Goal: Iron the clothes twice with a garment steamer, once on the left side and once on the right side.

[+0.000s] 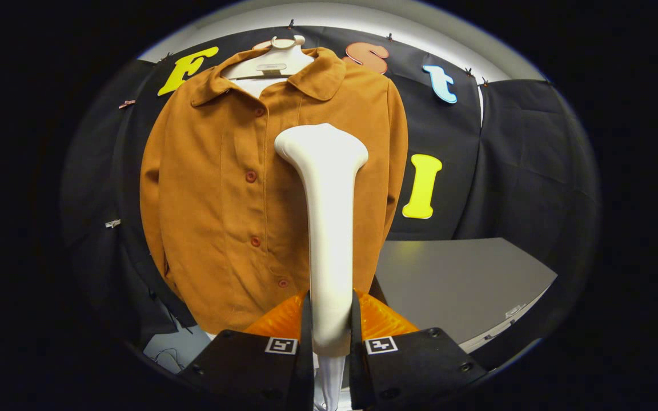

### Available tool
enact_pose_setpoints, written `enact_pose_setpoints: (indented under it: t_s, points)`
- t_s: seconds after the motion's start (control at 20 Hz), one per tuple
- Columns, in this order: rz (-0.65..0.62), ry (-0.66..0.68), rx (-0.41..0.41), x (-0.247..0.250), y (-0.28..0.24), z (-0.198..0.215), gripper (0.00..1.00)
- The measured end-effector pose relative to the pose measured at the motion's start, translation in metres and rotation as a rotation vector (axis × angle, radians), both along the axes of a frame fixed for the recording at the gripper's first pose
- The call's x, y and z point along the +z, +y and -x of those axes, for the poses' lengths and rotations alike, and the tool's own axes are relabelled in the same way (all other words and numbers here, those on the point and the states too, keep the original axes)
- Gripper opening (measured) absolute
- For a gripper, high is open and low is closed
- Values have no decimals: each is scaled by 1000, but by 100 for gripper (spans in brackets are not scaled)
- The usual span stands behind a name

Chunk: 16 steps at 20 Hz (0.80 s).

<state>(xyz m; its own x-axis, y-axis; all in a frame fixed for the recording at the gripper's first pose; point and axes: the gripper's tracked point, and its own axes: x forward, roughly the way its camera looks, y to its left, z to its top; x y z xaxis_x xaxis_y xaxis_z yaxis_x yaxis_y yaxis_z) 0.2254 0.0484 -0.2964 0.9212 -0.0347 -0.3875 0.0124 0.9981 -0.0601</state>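
Note:
A brown buttoned jacket (232,188) hangs on a white hanger (273,60) against the black booth wall, facing me. My gripper (330,319) is shut on the handle of a white garment steamer (329,217), both fingers pressing its sides. The steamer stands upright between the fingers, and its broad head (320,145) sits in front of the jacket's right half, just right of the button line. Whether the head touches the cloth I cannot tell.
A grey table top (454,285) lies to the right of the jacket, beyond the fingers. Black cloth walls close the booth behind and on both sides. Pale floor and cables (172,351) show below the jacket's hem.

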Motion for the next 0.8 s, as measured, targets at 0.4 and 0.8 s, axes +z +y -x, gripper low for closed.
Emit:
enact_pose_setpoints:
  t_s: [0.4, 0.8]
  points:
    - [-10, 122, 10, -60, 8, 32, 28]
    - [-45, 190, 15, -84, 15, 70, 28]
